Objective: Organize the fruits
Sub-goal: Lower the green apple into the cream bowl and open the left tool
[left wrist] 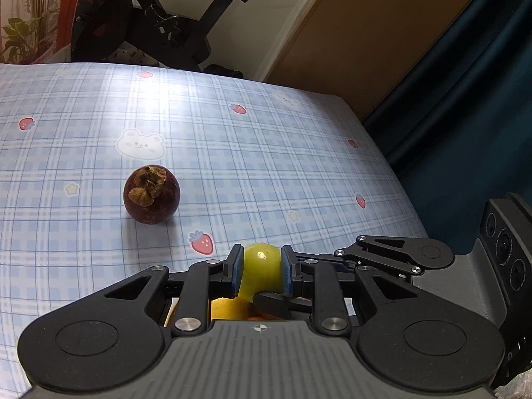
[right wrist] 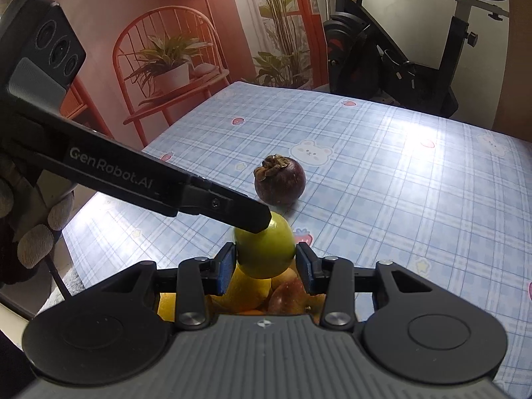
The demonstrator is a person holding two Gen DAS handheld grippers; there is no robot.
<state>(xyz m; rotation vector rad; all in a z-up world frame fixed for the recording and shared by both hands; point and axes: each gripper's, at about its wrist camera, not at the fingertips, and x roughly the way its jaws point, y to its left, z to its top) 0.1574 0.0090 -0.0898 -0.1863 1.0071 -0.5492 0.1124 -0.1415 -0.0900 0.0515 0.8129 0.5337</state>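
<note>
Placement step, by my reading: left gripper (left wrist: 261, 271) is clenched on the green fruit (left wrist: 261, 271) above a heap of yellow and red fruit (right wrist: 266, 294). Right gripper (right wrist: 266, 266) brackets it; whether its pads touch, I cannot tell. 1 mangosteen (right wrist: 280, 183) sits apart on the checked tablecloth (right wrist: 399, 199). Next: lower, release.

Yellow-green fruit (left wrist: 261, 271); dark purple mangosteen (left wrist: 151, 195); blue plaid tablecloth (left wrist: 266, 153) with strawberries.
</note>
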